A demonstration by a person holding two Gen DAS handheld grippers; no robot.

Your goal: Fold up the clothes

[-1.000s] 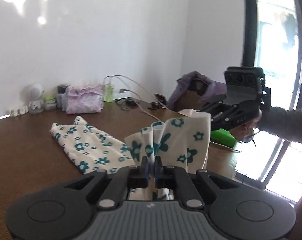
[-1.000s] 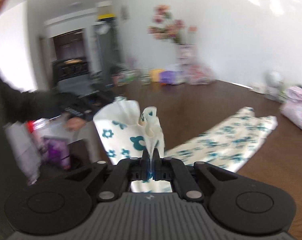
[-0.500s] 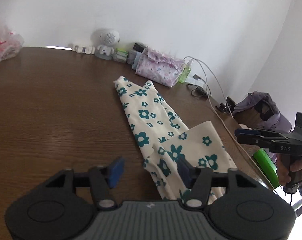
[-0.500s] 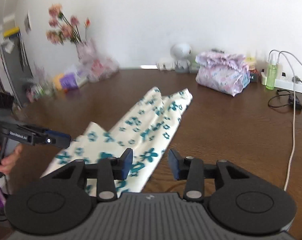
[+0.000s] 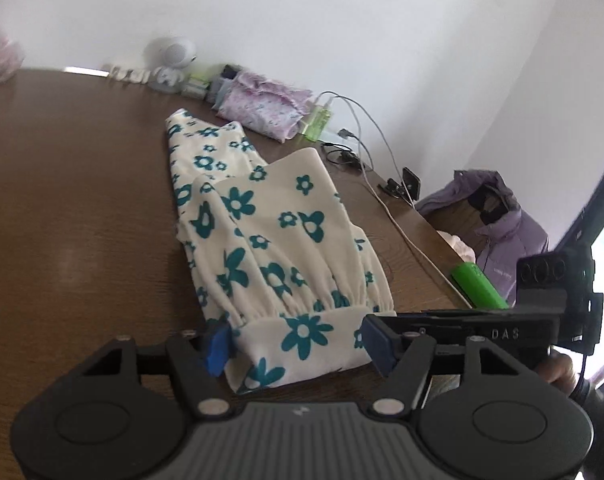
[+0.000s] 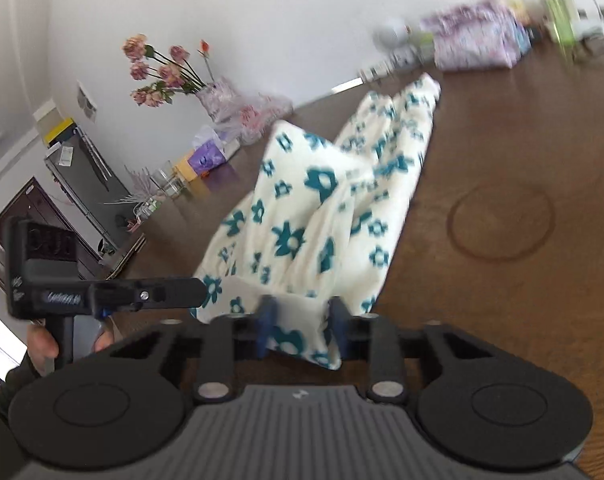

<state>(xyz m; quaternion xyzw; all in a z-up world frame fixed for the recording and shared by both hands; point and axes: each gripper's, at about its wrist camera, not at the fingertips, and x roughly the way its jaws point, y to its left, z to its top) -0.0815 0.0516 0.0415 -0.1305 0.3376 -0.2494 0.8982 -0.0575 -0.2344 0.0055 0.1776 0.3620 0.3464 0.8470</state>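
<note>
- Both sets of jaws are seen closing with the waistband end of the floral trousers (image 5: pixel 278 240) between them, pads not pressing the cloth: wide on the left gripper (image 5: pixel 298 346), narrower on the right gripper (image 6: pixel 302 326)
- the brown table (image 5: pixel 74 216) is covered lengthwise by the trousers, folded over on themselves (legs pointing at the far wall)
- a purple jacket (image 5: pixel 498 220) is seen beyond the table edge
- a pink pouch (image 5: pixel 262 106) is set near the leg ends
- a green bottle (image 5: pixel 318 122) stands just beside it
</note>
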